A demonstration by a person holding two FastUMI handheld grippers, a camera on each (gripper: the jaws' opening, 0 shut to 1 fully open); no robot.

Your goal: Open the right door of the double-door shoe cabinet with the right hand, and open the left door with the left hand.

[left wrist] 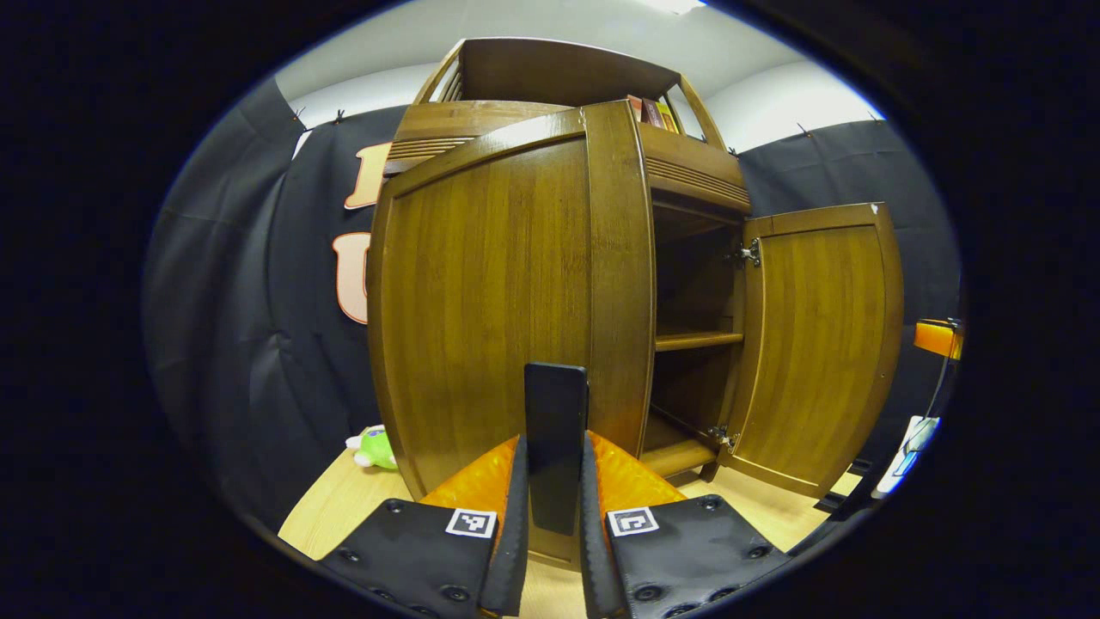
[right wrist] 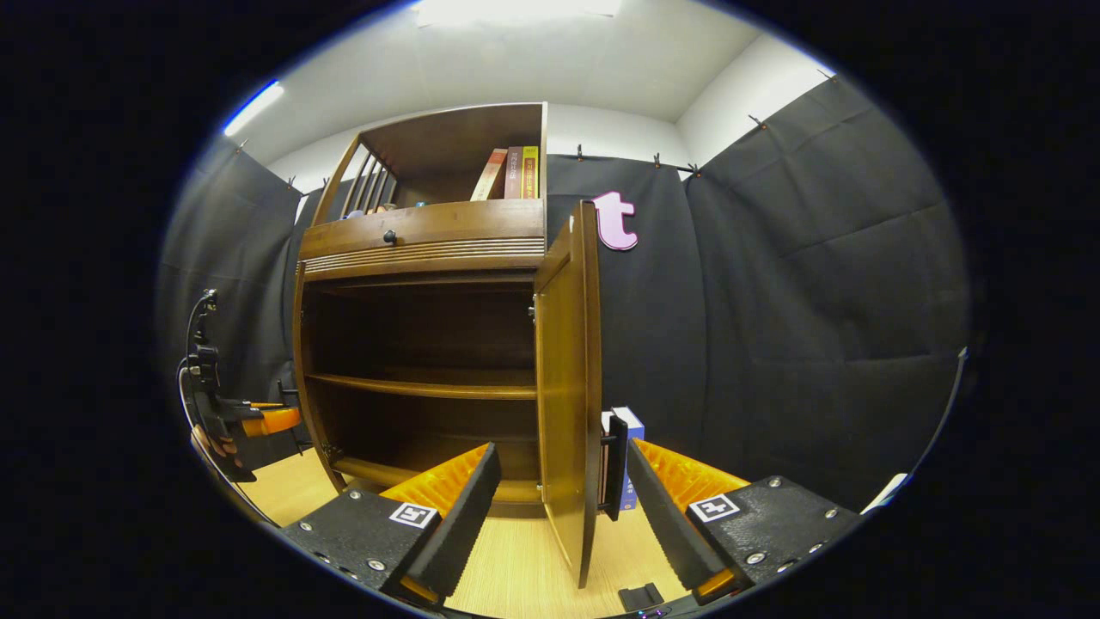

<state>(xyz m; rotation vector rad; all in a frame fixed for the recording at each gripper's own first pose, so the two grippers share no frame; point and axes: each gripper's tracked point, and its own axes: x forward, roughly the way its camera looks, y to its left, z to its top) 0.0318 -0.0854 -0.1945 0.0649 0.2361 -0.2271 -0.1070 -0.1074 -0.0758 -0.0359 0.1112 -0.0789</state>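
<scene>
The brown wooden shoe cabinet [right wrist: 421,236] shows its bare shelves. In the left gripper view its left door [left wrist: 490,292] is swung out toward me, and my left gripper [left wrist: 556,447] is shut on that door's dark upright handle [left wrist: 556,404]. The right door [left wrist: 816,344] hangs wide open at the right. In the right gripper view the same right door [right wrist: 567,378] stands edge-on, its dark handle [right wrist: 612,464] on the outer face. My right gripper [right wrist: 563,516] is open, its fingers to either side of the door's lower edge without pressing it. Far left, a hand holds the left gripper [right wrist: 236,421].
A green plush toy [left wrist: 374,447] lies on the wooden floor [right wrist: 516,567] left of the cabinet. A blue and white box [right wrist: 632,430] stands behind the right door. Books [right wrist: 507,172] lean in the top shelf; a drawer knob [right wrist: 389,235] sits below. Black cloth walls surround.
</scene>
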